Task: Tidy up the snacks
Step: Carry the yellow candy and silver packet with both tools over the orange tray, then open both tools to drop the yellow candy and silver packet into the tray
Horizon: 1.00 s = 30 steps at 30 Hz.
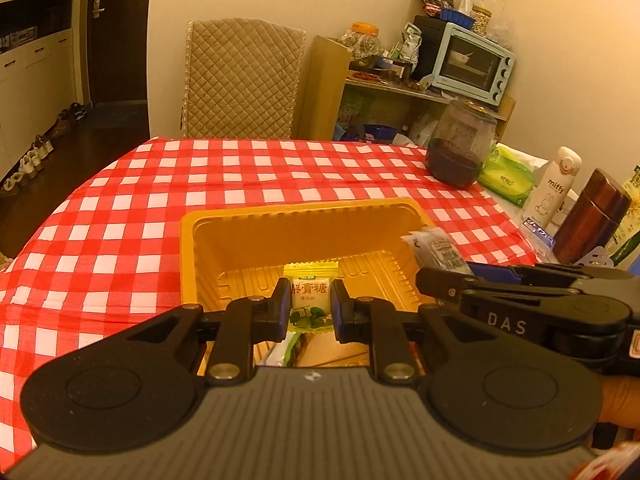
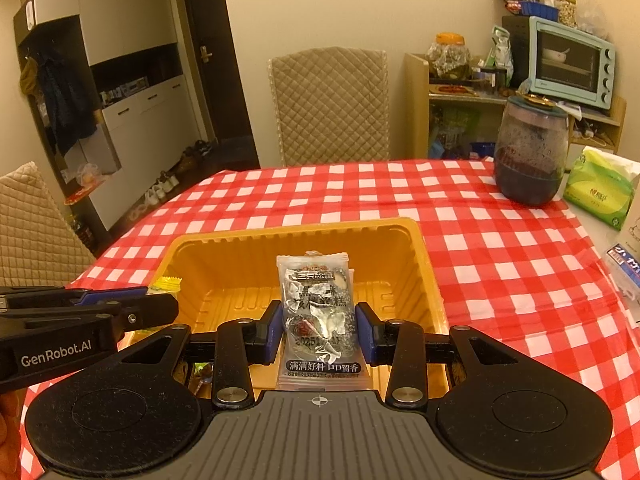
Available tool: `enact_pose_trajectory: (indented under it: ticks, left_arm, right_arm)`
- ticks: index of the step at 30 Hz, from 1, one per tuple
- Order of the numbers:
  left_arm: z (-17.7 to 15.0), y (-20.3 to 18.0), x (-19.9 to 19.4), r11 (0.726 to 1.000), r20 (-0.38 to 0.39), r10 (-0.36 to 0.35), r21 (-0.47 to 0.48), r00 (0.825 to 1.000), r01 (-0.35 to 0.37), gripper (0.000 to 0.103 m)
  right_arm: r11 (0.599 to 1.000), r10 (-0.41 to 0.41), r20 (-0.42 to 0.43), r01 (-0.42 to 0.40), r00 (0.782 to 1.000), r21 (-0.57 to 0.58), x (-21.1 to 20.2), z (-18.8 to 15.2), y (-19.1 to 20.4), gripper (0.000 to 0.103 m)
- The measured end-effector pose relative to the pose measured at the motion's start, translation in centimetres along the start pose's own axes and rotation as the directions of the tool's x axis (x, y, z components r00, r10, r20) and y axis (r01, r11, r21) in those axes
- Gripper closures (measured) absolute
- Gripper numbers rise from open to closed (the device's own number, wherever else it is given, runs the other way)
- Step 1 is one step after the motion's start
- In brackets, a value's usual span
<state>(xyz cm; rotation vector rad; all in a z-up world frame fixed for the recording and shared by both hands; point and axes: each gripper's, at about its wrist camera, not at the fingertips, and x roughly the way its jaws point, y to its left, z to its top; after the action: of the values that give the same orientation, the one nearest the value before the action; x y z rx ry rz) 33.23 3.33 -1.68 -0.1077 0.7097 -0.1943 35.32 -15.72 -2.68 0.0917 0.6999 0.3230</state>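
**snackbot_99:** so what's the layout here? Biggest thing first: the checkered tablecloth (image 2: 500, 248), and on it the yellow tray (image 2: 420, 264), which is what everything else hangs off. Dark jar (image 2: 530, 152) sits well beyond the tray's far right corner, green tissue pack (image 2: 600, 188) just past that.

**tongs_guy:** yep, and both grippers hang over the tray's near edge, side by side, tilted down into it. Right gripper (image 2: 318, 330) is clamped on the silver snack packet (image 2: 318, 312). The packet stands upright between the pads, long axis running away from the camera toward the tray's far wall. Left gripper (image 1: 310, 306) is pinched tight on the small yellow candy (image 1: 310, 294), same deal, long axis pointing at the far wall.

**snackbot_99:** so which one's closer to dropping?

**tongs_guy:** honestly about even. Both snacks sit above the tray floor, candy toward the tray's left half, packet toward the right half. My guess is the next move is just letting go, and the tray floor lies straight below and ahead of both tips. The tall packet could tip against the right wall.
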Motion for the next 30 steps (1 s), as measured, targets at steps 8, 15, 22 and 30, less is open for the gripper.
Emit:
enact_pose_trajectory:
  ticks: [8, 15, 22, 30]
  left_arm:
    - [-0.2, 0.1, 0.7, 1.0, -0.019, 0.001, -0.007, 1.0, -0.001, 0.085]
    - [-0.2, 0.0, 0.8, 1.0, -0.019, 0.009, -0.006, 1.0, -0.009, 0.085]
    - [-0.2, 0.9, 0.8, 0.999, -0.028, 0.044, -0.018, 0.999, -0.045, 0.063]
    - [0.0, 2.7, 0.1, 0.995, -0.009, 0.077, -0.07, 0.997, -0.078, 0.063]
  right_arm:
    - [1.0, 0.002, -0.007, -0.001, 1.0, 0.013, 0.4, 0.1, -0.2, 0.064]
    - [1.0, 0.005, -0.005, -0.005, 1.0, 0.012, 0.3, 0.2, -0.2, 0.064]
    - [1.0, 0.012, -0.004, -0.012, 1.0, 0.016, 0.2, 0.1, -0.1, 0.064]
    - [0.999, 0.029, -0.005, -0.029, 1.0, 0.038, 0.3, 0.2, -0.2, 0.064]
